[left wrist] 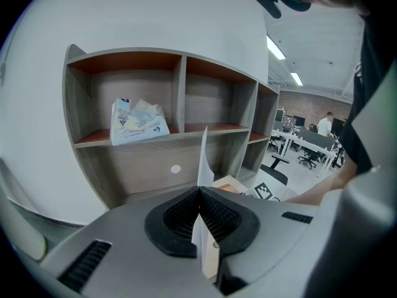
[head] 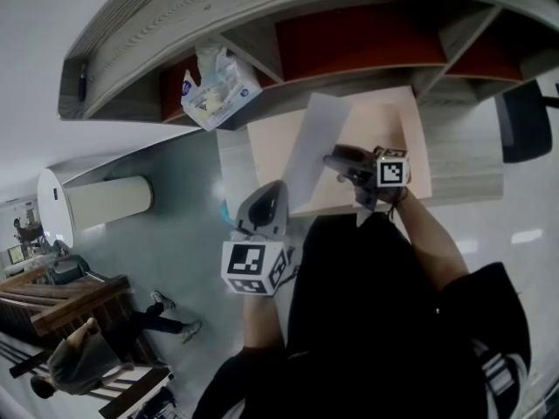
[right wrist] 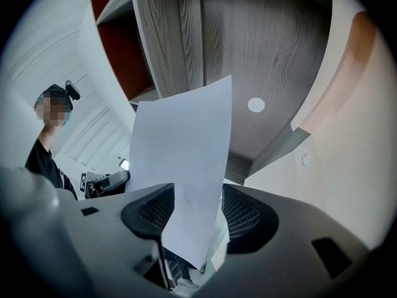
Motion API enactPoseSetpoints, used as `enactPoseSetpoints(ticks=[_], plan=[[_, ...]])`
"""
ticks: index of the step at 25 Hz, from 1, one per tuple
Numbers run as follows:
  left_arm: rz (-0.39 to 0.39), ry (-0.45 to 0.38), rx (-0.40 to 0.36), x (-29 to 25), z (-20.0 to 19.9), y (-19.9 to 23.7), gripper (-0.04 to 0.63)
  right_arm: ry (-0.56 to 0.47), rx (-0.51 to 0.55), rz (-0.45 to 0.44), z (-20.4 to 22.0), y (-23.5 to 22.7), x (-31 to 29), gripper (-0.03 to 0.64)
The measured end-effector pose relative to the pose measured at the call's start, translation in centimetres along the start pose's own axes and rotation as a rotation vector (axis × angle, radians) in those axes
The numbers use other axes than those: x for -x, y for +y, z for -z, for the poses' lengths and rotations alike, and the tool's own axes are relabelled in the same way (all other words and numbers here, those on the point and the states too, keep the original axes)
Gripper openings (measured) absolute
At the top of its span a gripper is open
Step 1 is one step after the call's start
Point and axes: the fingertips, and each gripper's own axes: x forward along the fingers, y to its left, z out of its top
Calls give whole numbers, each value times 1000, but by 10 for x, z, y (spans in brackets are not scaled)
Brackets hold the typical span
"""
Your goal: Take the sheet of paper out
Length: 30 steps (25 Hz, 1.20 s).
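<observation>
**A:** Head view, lower middle. The left gripper [head: 278, 192] is pinched on the near edge of the sheet of paper [head: 316, 142]. The sheet rises toward frame centre, lifted over the beige board [head: 403, 116]. I cannot tell whether its far edge touches the board. Is the hold sound?

**B:** The left gripper view says yes. The jaws are together, and the sheet [left wrist: 203, 157] stands edge-on between the pads, straight up at frame centre. The bite looks shallow, close to the edge. I judge it safe only if the pull is slow and runs along the sheet, not across it.

**A:** And the right gripper [head: 339, 159], just right of centre in the head view?

**B:** In the right gripper view the jaws are spread wide. The sheet [right wrist: 184, 157] passes between them, and neither pad presses on it. The left pinch alone carries the paper.

**A:** What do you advise for the step?

**B:** There are two options. Close the right jaws on the sheet to share the load, or slide them clear without brushing it. A snag could crease the paper or drag it out of the left pinch. Further off, steer the top corner away from the shelf [head: 288, 24] along the frame top and from the tissue pack [head: 218, 92] at upper left.
</observation>
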Motion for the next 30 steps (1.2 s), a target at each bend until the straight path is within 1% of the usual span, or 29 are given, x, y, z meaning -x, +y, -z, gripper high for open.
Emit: enactPoseSetpoints(ticks=[2, 3, 6, 9, 12, 19, 25, 30], plan=[[5, 0, -2, -1, 0, -2, 44, -2, 12, 19, -1, 0, 4, 248], [7, 1, -3, -2, 0, -3, 44, -6, 17, 26, -3, 1, 5, 232], [13, 8, -7, -5, 2, -5, 44, -19, 37, 53, -7, 3, 10, 142], [17, 11, -10, -6, 3, -9, 44, -20, 66, 104, -8, -1, 20, 62], [26, 12, -21, -7, 3, -17, 45, -21, 91, 137, -9, -1, 31, 48], [37, 15, -37, -9, 5, -31, 44, -61, 119, 140, -17, 12, 49, 35], [48, 3, -58, -8, 5, -52, 44, -64, 150, 158, -14, 24, 71, 29], [55, 2, -61, -10, 12, -74, 44, -75, 194, 201, -14, 33, 101, 21]])
